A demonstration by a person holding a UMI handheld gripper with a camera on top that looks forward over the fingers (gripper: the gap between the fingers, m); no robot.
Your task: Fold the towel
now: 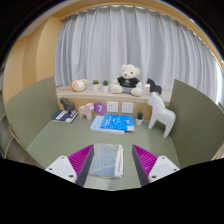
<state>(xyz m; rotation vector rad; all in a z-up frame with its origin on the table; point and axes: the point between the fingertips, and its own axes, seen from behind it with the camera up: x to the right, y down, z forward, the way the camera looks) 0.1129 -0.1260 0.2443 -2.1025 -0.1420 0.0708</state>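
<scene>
A pale folded towel (106,161) with thin lines on it lies on the grey-green table (55,140), between my two fingers. My gripper (112,150) is open, with its magenta pads (80,160) on either side of the towel. The towel sits close to the left pad, and a gap shows between it and the right pad. It rests on the table on its own. Its near end is hidden below the fingers.
Beyond the fingers lie a blue book (112,123), a white animal figure (160,115) to the right and a dark object (65,116) to the left. A shelf (95,93) at the back holds a teddy bear (127,78), in front of curtains.
</scene>
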